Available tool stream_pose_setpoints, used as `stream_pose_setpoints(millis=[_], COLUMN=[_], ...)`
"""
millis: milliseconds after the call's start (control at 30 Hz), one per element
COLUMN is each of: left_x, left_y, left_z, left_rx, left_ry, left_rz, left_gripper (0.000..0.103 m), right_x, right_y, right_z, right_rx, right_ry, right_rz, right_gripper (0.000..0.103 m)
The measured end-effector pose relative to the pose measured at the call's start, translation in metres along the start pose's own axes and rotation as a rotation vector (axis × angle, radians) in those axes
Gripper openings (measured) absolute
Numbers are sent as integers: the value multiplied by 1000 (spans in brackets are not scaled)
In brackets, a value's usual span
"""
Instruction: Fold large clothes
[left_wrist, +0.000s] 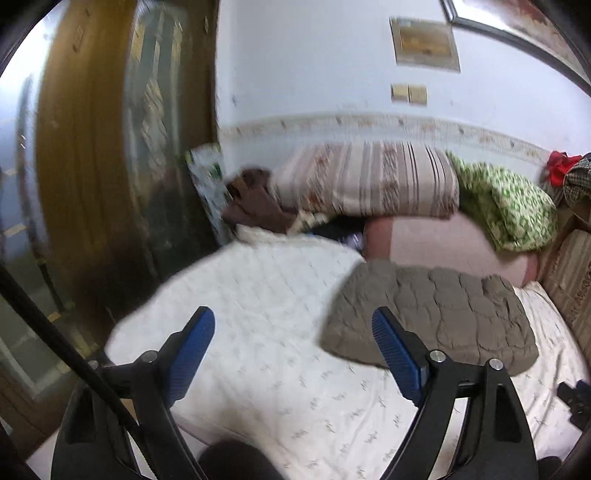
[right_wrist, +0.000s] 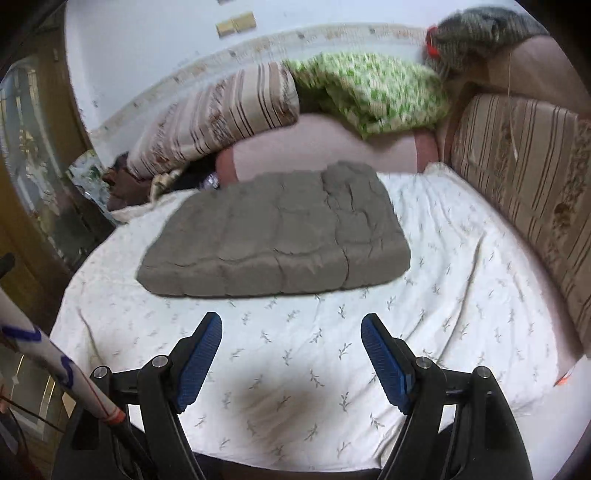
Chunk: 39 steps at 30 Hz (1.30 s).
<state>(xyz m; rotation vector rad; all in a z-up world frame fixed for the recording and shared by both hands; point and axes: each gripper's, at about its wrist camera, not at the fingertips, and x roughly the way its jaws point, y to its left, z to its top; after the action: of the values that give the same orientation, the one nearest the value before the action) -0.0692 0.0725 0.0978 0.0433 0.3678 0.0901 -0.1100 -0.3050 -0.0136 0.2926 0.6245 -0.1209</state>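
Right-wrist view shows our right tool (right_wrist: 291, 334) and left tool (left_wrist: 293, 328) both spread wide and empty above the bed (right_wrist: 461, 258), beyond them the grey quilted garment (right_wrist: 277, 240) lying folded into a neat rectangle, apparently finished.

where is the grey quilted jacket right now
The folded grey quilted jacket lies flat on the white sheet, mid-bed in the right wrist view, just ahead of the pink pillow and beyond both open tools.
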Motion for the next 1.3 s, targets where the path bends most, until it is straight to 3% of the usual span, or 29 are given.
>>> stream_pose_setpoints(millis=[133,267,567,800,967,1300], left_x=[-42,-53,-18,4,30,70], left_y=[2,-9,-72,-98,-107,-115], left_z=[3,-4,-41,-60,-70,-87], left_rx=[-30,-31,91,165,181,166], left_ry=[-160,-188,45,131,270,383], left_rz=[8,-35,-177,-131,-204,-233], left_gripper=[103,103,103,103,103,103], right_x=[-32,-32,-5,19,38,75], right_y=[12,21,19,14,10,10], right_z=[2,-3,-22,-28,-30,-34], right_rx=[-25,-64,-51,-63,-58,-68], right_ry=[-87,-102,3,63,114,210], right_rz=[-10,-71,-134,-194,-203,-237], right_gripper=[84,85,85,85,85,85])
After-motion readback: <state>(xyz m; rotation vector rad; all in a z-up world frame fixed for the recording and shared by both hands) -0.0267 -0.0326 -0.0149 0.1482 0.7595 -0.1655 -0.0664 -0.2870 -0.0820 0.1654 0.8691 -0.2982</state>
